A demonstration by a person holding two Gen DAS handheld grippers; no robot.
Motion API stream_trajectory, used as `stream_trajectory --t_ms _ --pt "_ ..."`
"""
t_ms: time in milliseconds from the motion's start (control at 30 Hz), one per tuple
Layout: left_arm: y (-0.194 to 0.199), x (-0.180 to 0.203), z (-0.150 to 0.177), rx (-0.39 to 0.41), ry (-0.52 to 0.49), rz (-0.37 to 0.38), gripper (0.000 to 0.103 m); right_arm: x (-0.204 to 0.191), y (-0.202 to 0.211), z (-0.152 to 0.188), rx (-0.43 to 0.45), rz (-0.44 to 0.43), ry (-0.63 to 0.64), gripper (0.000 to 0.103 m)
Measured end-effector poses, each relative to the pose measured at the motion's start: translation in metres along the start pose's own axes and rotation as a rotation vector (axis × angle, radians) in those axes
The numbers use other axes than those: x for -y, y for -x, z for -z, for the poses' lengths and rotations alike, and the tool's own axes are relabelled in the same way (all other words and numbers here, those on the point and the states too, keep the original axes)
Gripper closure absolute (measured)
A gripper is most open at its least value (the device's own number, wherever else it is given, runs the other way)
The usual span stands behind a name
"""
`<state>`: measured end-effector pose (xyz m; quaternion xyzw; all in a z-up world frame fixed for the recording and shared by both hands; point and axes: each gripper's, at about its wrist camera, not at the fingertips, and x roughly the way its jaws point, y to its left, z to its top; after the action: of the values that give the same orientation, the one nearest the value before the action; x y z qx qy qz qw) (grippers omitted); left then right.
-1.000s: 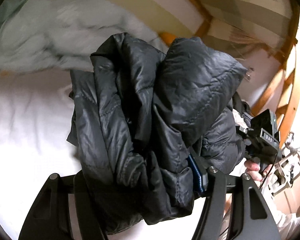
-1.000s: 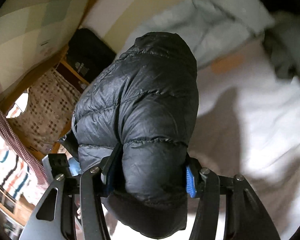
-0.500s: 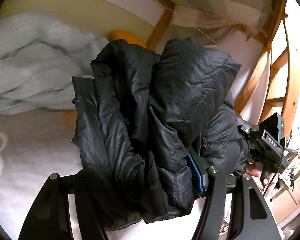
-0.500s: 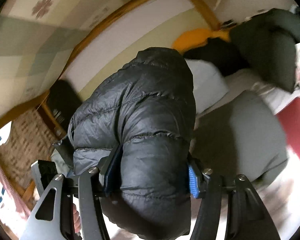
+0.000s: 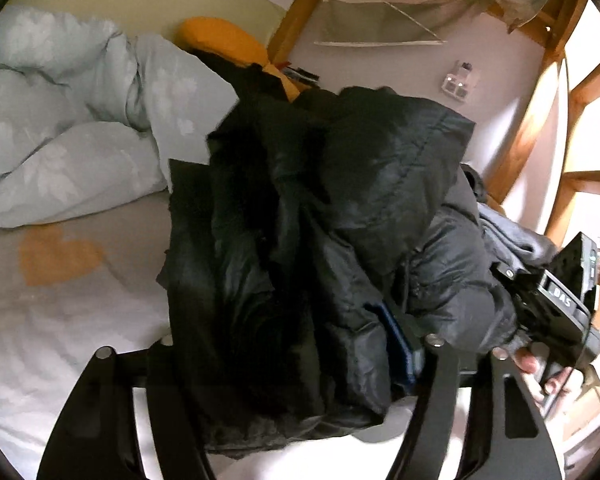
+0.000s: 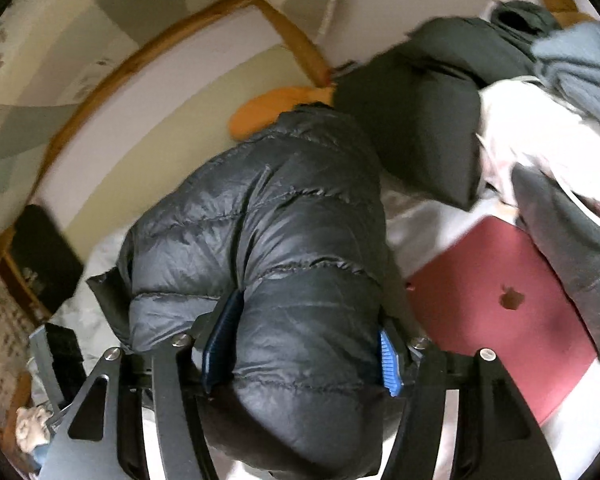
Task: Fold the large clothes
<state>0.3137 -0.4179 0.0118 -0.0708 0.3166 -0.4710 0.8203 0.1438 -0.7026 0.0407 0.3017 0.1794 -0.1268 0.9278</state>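
A black quilted puffer jacket (image 5: 320, 240) is bundled into a thick fold and held in the air over the bed. My left gripper (image 5: 284, 356) is shut on one end of the bundle. My right gripper (image 6: 300, 344) is shut on the other end of the jacket (image 6: 284, 232), its blue pads (image 6: 388, 360) pressed into the padding. The right gripper's body (image 5: 556, 304) and the hand holding it show at the right of the left wrist view.
A white sheet (image 5: 40, 320) with an orange heart (image 5: 56, 256) covers the bed. A pale blue duvet (image 5: 68, 128) and orange pillow (image 5: 224, 40) lie at the back. A red laptop (image 6: 500, 304) and a pile of dark and white clothes (image 6: 440, 104) lie to the right. Wooden bed frame (image 5: 540, 112).
Both grippers have swung the jacket bundle to the right across the bed. The pile of clothes and the red laptop have come into the right wrist view. Both grips are unchanged.
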Motion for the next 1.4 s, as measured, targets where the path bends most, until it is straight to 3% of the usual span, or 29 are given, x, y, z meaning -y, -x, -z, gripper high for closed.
stream_trajectory --t_ms 67,133,233,300,400,467,600,833,1000,1200,1400 --pt "-0.005 0.0 0.0 0.024 0.001 -0.03 0.015 0.007 -0.004 0.001 0.003 0.04 -0.004 0.037" --pt "-0.005 -0.004 0.0 0.045 0.012 -0.064 0.006 0.004 -0.005 0.007 0.015 0.065 0.013 0.035" --pt "0.005 -0.001 0.002 0.087 -0.017 -0.1 0.006 -0.009 -0.002 0.013 0.05 0.122 0.099 0.028" --pt "0.022 0.006 0.007 0.136 -0.088 -0.137 0.001 -0.026 0.006 0.02 0.111 0.208 0.207 0.018" --pt "0.044 0.017 0.012 0.203 -0.214 -0.231 0.0 -0.046 0.019 0.028 0.192 0.28 0.319 0.017" --pt "0.058 0.024 0.018 0.231 -0.27 -0.268 0.0 -0.055 0.028 0.033 0.219 0.269 0.324 0.015" --pt "0.082 0.029 0.031 0.26 -0.315 -0.291 0.0 -0.066 0.052 0.043 0.281 0.254 0.29 0.0" --pt "0.115 0.028 0.063 0.288 -0.332 -0.319 0.0 -0.086 0.072 0.065 0.288 0.219 0.23 0.0" --pt "0.137 0.018 0.096 0.29 -0.324 -0.346 0.0 -0.116 0.065 0.109 0.221 0.196 0.339 0.0" --pt "0.149 0.007 0.129 0.276 -0.339 -0.393 0.0 -0.127 0.065 0.156 0.161 0.154 0.331 0.0" --pt "0.15 -0.009 0.163 0.256 -0.345 -0.435 0.0 -0.124 0.072 0.206 0.194 0.201 0.396 0.0"
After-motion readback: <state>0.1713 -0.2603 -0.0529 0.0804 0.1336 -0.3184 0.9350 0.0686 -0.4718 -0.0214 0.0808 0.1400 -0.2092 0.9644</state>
